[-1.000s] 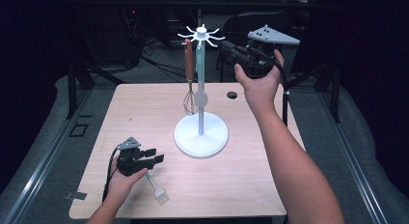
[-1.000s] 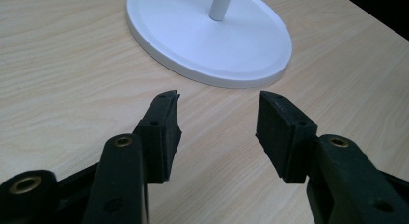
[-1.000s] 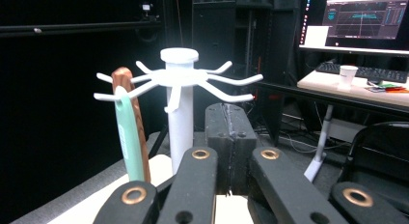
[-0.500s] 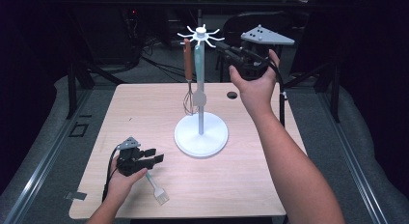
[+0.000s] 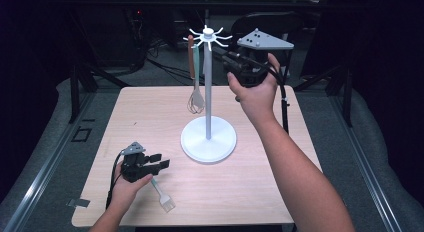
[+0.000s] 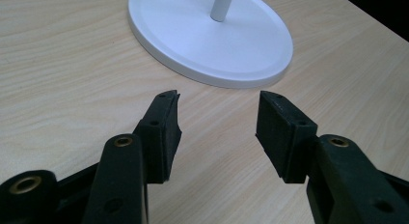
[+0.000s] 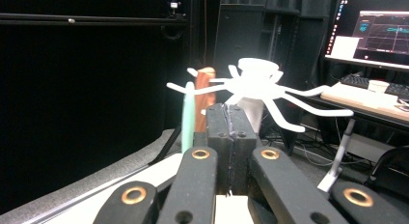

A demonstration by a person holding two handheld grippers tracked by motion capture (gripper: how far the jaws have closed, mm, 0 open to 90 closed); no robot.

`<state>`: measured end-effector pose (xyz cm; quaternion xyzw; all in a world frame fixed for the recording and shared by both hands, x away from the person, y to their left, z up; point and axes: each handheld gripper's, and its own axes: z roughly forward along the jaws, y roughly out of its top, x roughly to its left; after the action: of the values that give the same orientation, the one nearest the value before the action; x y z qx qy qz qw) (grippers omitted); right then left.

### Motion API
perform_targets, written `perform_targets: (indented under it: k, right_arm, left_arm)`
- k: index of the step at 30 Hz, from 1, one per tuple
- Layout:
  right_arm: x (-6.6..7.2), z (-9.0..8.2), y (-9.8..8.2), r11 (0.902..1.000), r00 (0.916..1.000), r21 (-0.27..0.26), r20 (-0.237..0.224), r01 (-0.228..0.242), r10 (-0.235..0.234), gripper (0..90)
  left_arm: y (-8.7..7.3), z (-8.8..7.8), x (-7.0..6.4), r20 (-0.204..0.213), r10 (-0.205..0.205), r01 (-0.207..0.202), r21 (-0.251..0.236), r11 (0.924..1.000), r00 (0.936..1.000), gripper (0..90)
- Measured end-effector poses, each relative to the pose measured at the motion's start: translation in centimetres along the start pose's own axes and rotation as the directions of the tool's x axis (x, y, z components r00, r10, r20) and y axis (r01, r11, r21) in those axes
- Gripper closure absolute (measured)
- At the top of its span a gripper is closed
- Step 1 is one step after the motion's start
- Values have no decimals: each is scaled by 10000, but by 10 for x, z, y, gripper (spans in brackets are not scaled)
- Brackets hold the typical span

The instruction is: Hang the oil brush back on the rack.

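A white utensil stand [image 5: 208, 139] sits near the middle of the wooden table [image 5: 280, 192], its thin post upright on a round base and topped by a ring of curved hooks [image 5: 206, 36]. On the hooks' left side hang a whisk [image 5: 196, 99], long axis vertical, brown handle at the top and wire loops pointing down above the table, and a pale green handled utensil [image 5: 197, 59] just beside it, also hanging straight down; its lower end is hard to tell apart from the whisk in the high view. A small pastry brush [image 5: 163, 198] lies flat near the front edge, its light green handle toward the left gripper [image 5: 156, 161] and its pale bristle end toward the front right. The left gripper rests low on the table in the left hand [image 5: 126, 188], jaws spread apart with nothing between them; the left gripper view shows bare wood between the pads and the stand's base [image 6: 212, 38] beyond, the post cut off at the top edge. The right gripper [image 5: 231, 62] is held high in the right hand [image 5: 256, 94], just right of the hooks. Its jaws are hard to make out in the high view, but the right gripper view shows them pressed together with nothing visible between them, the hooks [image 7: 255, 84], brown handle [image 7: 205, 86] and green handle [image 7: 188, 120] close behind. That view also shows a lit monitor [image 7: 374, 31] and keyboard [image 7: 359, 81] at the right.
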<state>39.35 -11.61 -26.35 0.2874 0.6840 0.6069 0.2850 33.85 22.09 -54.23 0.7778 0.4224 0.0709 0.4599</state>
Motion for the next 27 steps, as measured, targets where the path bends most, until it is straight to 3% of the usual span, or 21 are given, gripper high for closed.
perform_targets:
  k: [15,27]
  right_arm:
    - [3,-1,-7,9999,9999,75,70,123,-123,900]
    - [1,-15,-36,9995,9999,324,109,18,-22,900]
  left_arm:
    - [0,-2,1,-82,-37,37,-66,10000,10000,502]
    - [0,-4,5,-143,-159,157,-129,9998,9998,502]
